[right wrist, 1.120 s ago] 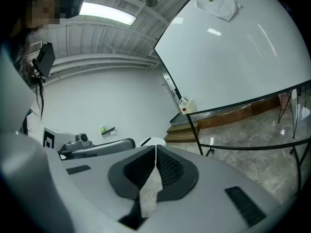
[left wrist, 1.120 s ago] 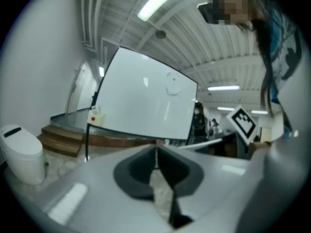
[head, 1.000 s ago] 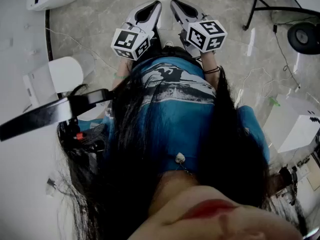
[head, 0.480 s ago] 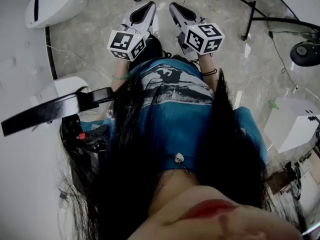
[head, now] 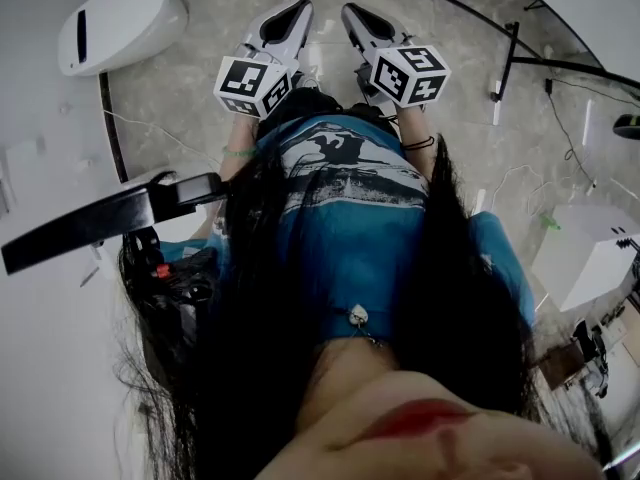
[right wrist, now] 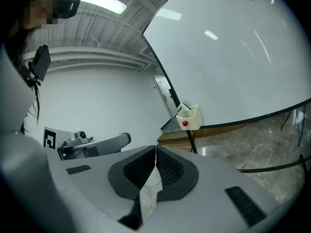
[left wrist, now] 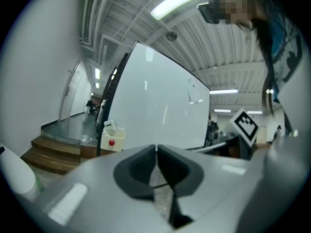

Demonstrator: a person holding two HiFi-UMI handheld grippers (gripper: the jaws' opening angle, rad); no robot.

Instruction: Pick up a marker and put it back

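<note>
No marker shows in any view. In the head view my left gripper and right gripper are held side by side in front of the person's blue shirt, pointing away over the marble floor. Both are shut with nothing between the jaws. The left gripper faces a large whiteboard that carries a small white holder with a red dot. My right gripper faces the same whiteboard and holder from farther off.
A white rounded pod lies on the floor at upper left. Black stand legs and cables run across the upper right. A white box sits at right. Wooden steps rise beside the whiteboard.
The head view has drifted, so the white pod and stand legs slid across the floor in the frame. Both grippers stay shut and side by side, a little higher in frame.
</note>
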